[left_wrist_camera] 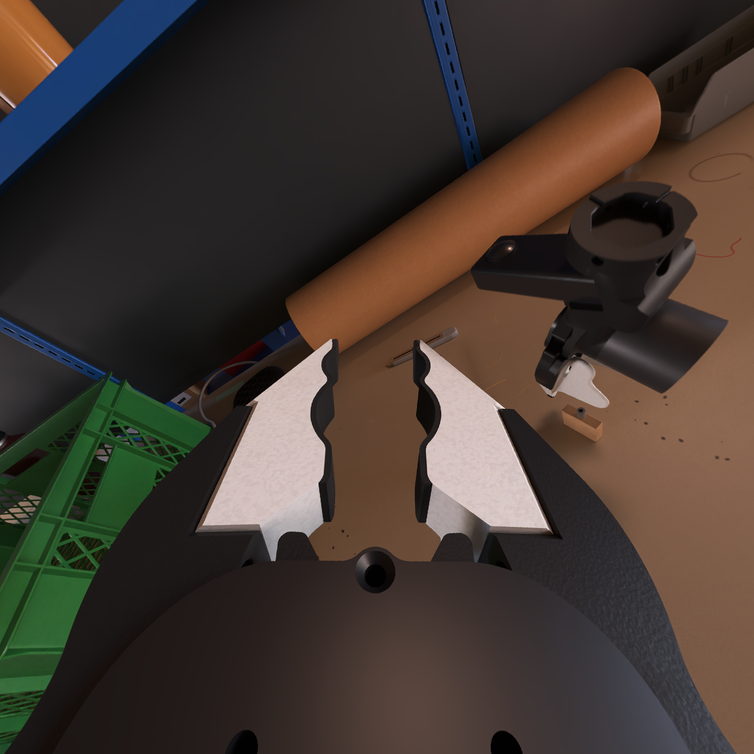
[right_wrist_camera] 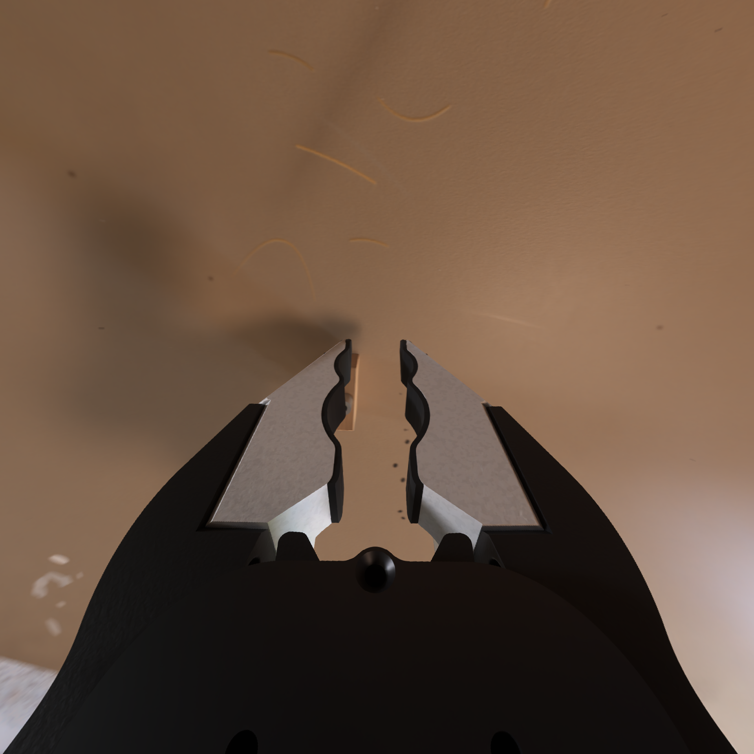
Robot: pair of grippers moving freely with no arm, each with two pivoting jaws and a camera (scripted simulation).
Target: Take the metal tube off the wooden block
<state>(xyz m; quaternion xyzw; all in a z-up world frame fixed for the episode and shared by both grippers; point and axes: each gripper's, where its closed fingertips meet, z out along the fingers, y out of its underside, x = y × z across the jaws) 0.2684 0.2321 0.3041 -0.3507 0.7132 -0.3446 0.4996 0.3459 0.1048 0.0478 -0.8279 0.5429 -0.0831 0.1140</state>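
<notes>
I have a brown, scratched tabletop (left_wrist_camera: 510,469) under both tools, with blue shelving (left_wrist_camera: 453,81) and a dark wall behind it. A green crate (left_wrist_camera: 81,469) sits at my left edge, and a long brown cardboard roll (left_wrist_camera: 469,212) lies along the back of the tabletop.

My left gripper (left_wrist_camera: 375,347) hangs over bare tabletop with its jaws spread and nothing between them; it is well apart from the work. My right gripper (right_wrist_camera: 374,344) is the one on the job: from the left wrist view I see it tipped down, its tips just beside and above the wooden block (left_wrist_camera: 581,422). Its jaws are parted too, holding nothing.

The wooden block is small and pale, lying flat on the tabletop, and the metal tube (left_wrist_camera: 580,412) is a short dark stub standing up out of its top face, not yet taken off. In the right wrist view the block peeks out beside my left finger, mostly hidden behind that pad, with only a sliver of the tube showing, so I judge the jaws are off-centre from the tube.

I read this as the approach step, before any grasp. Next I would shift the right gripper sideways until the tube sits midway between the pads, ease down without knocking the block, then press the jaws onto the tube and pull straight up. The block looks light, so it may lift with the tube; my left gripper could come over to pin it
</notes>
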